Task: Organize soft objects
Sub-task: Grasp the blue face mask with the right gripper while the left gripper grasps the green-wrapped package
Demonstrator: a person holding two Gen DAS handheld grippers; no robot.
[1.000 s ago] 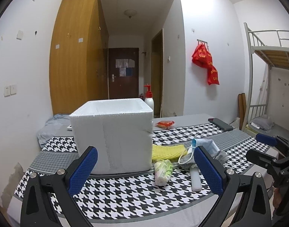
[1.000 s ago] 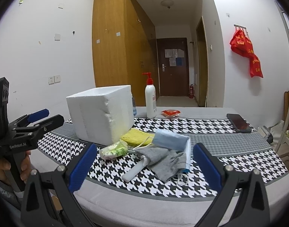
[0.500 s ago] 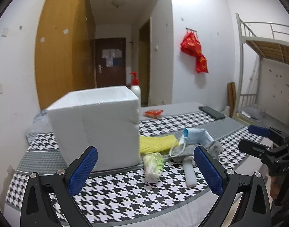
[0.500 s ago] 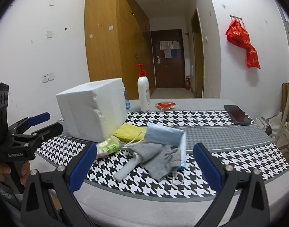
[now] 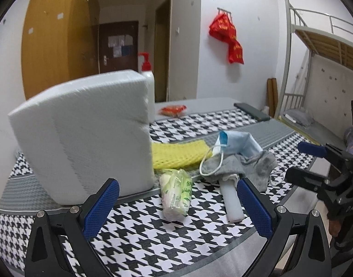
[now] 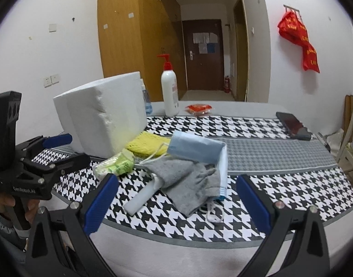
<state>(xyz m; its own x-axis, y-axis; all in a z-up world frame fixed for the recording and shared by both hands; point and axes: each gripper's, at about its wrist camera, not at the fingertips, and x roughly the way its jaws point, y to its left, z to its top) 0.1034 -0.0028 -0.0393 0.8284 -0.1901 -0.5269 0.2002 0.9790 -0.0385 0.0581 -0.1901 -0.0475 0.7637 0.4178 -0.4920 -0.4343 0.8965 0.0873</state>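
1. Both grippers have closed in on the table [image 6: 280,159] over the last second; from the left wrist view the foam box [image 5: 88,133] now looms larger and the soft pile sits nearer my fingers.
2. My left gripper [image 5: 176,207] is spread wide and carries nothing; the tissue pack [image 5: 175,195] lies on the cloth just ahead, between its blue pads [image 5: 101,205].
3. My right gripper [image 6: 176,204] is likewise spread and empty, pointed at the grey sock [image 6: 188,182] and the white tube [image 6: 142,196] that pokes out from under it.
4. The mask [image 6: 197,150] is draped over the sock, one ear loop trailing toward the yellow cloth [image 6: 146,144], which lies against the box's foot.
5. I judge this as the approach step: nothing is picked up yet, and the box looks like the place for the soft things.
6. Next I need to lower one gripper onto a single item; the tissue pack is the easy start for the left.
7. The sock and mask overlap, so a pinch there may lift both, or drag the tube along.
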